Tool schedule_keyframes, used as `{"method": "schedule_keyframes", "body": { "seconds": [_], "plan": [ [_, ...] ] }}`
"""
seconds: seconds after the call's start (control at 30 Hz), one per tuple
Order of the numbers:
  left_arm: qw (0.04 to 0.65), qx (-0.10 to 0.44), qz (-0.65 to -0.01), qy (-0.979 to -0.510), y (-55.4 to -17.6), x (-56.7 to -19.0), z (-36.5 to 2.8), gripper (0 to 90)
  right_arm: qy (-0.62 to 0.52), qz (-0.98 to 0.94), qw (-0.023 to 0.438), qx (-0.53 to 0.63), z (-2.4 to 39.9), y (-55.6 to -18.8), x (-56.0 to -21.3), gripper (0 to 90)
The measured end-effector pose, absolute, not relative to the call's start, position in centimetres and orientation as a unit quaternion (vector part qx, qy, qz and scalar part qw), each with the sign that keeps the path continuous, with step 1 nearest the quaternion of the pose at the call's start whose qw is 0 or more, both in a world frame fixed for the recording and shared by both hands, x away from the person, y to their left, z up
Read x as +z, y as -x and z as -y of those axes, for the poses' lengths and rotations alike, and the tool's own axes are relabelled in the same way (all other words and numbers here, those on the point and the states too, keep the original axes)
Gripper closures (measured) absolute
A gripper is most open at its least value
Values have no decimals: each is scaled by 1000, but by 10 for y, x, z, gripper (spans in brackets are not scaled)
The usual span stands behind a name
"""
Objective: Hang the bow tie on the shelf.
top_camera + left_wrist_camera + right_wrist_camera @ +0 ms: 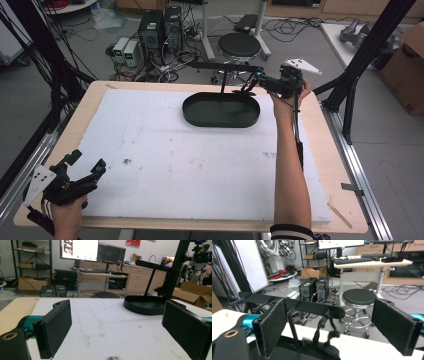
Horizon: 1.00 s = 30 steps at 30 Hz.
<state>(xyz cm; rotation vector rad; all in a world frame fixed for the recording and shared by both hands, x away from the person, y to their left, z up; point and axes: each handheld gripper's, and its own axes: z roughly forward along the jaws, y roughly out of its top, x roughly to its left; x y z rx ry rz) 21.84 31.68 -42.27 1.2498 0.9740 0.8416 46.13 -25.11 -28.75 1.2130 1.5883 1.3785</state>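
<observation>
High view: my left gripper [86,161] sits at the near left corner of the table [320,131], over the edge of the white mat [200,160], its jaws spread wide with nothing between them. My right arm [290,170] reaches across the mat to the far side, where my right gripper [250,83] hovers beside the stand [221,109], just at the end of its top bar [226,66]. The stand's dark oval base rests on the mat's far middle. A stool [239,46] stands on the floor beyond.

Left gripper view: both pads [53,327] stand far apart over the bare mat. The stand [145,305] is well ahead, toward the right.

Right gripper view: my jaws gape wide, pads [273,326] on either side of the bar [294,303], which runs across between them at the height of the pads. Something dark [329,336] dangles from a peg under the bar; it is blurred and I cannot tell what it is. Neither pad touches it.
</observation>
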Motion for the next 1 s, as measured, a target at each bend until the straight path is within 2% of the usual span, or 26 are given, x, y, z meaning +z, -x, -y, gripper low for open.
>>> {"method": "schedule_keyframes", "body": {
  "seconds": [0.3, 0.5, 0.6, 0.8, 1.0],
  "plan": [
    [627, 367, -425, -539, -216, -419, -319, 95, -445, -603, 398, 529, 249, -416, -262, 115],
    [627, 366, -424, -542, -216, -418, -318, 95, -470, -591, 402, 518, 261, -384, -258, 115],
    [628, 364, -423, -543, -217, -417, -317, 96, -472, -585, 402, 523, 264, -370, -259, 115],
    [627, 368, -419, -544, -217, -414, -316, 95, -444, -589, 439, 513, 268, -324, -270, 115],
    [623, 371, -415, -549, -219, -412, -313, 95, -436, -583, 457, 511, 274, -296, -281, 115]
  ]
}}
